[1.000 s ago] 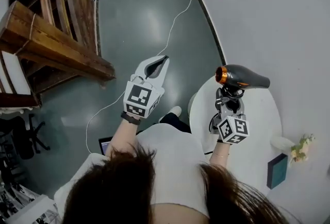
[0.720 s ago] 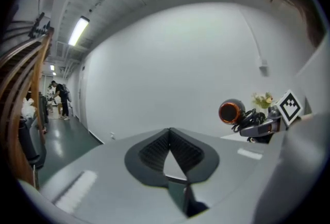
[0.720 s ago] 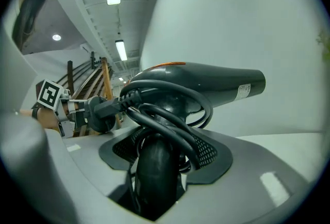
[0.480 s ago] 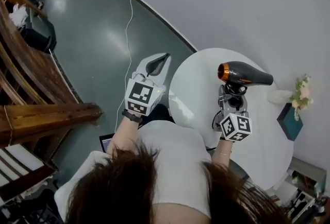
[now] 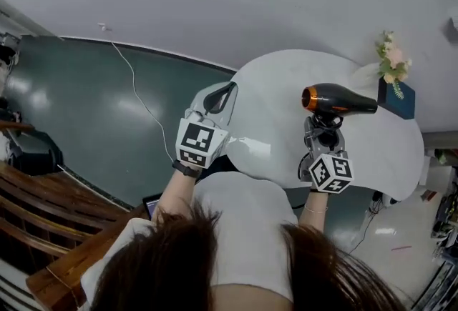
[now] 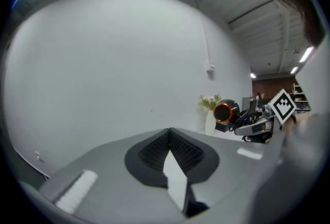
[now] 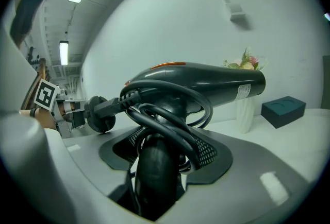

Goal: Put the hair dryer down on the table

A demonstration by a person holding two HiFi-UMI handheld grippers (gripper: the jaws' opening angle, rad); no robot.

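A black hair dryer (image 5: pixel 342 100) with an orange rear ring hangs above the round white table (image 5: pixel 272 102), its barrel pointing right. My right gripper (image 5: pixel 324 132) is shut on its handle (image 7: pixel 157 176), with the black cord and plug (image 7: pixel 100 111) coiled round the handle. The dryer's body (image 7: pixel 206 84) fills the right gripper view. My left gripper (image 5: pixel 218 97) is over the table's left edge, its jaws shut with nothing between them. The left gripper view shows the dryer (image 6: pixel 227 112) and the right gripper far off to the right.
A white vase with flowers (image 5: pixel 388 56) and a dark teal box (image 5: pixel 398 97) stand at the table's far right, also the vase (image 7: pixel 246 99) and box (image 7: pixel 283 110) in the right gripper view. A white cable (image 5: pixel 132 84) trails across the green floor. Wooden furniture (image 5: pixel 43 224) lies left.
The head view has swung round, so the table now lies wholly under both grippers. The right gripper still holds the dryer the same way; the left stays shut.
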